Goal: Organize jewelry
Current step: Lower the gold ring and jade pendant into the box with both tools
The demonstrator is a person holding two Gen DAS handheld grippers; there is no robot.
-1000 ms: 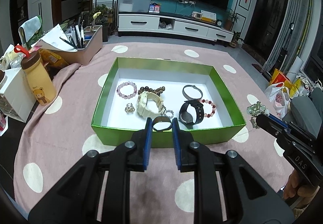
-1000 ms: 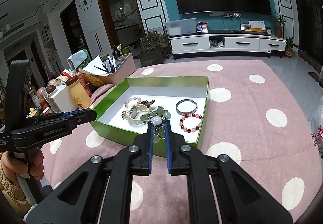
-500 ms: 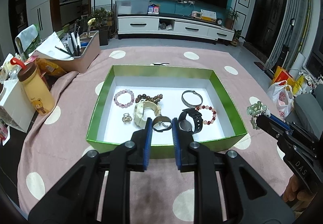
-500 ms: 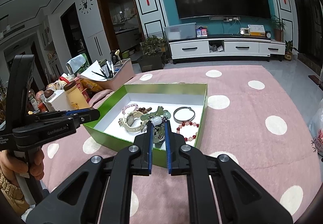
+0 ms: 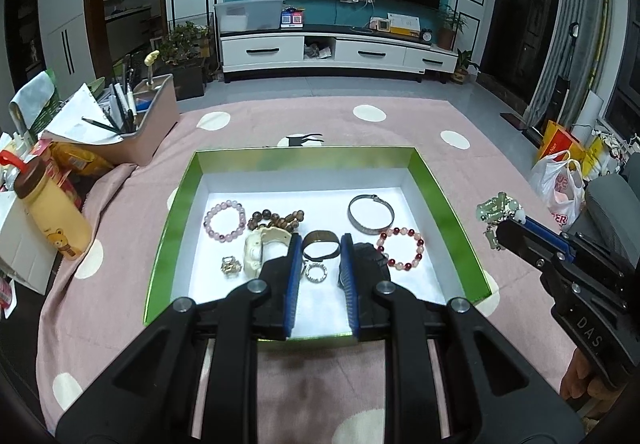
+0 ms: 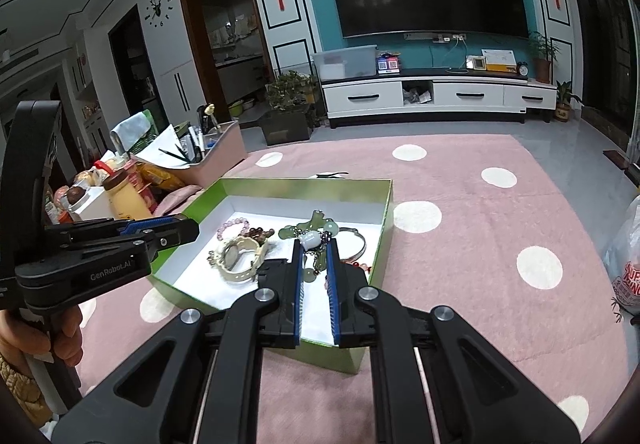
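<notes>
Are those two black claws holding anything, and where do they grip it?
Left gripper pinches a dark brown band bracelet by its sides; right gripper clamps a green jade charm bunch below its top.

The open box (image 5: 182,204) sits on the spotted cloth (image 5: 360,124). Inside it, at the left, a bead bracelet (image 5: 225,221) lies just left of a string of larger beads (image 5: 276,219), with a watch (image 5: 260,246) in front of them and a small ring (image 5: 231,266) to the watch's left. At the right, a bangle (image 5: 370,219) lies behind another bead bracelet (image 5: 400,248). Left of the box stand a bottle (image 5: 52,212) and, behind it, a bin of pens (image 5: 148,124). A second watch, perhaps, lies mostly hidden near the middle.
</notes>
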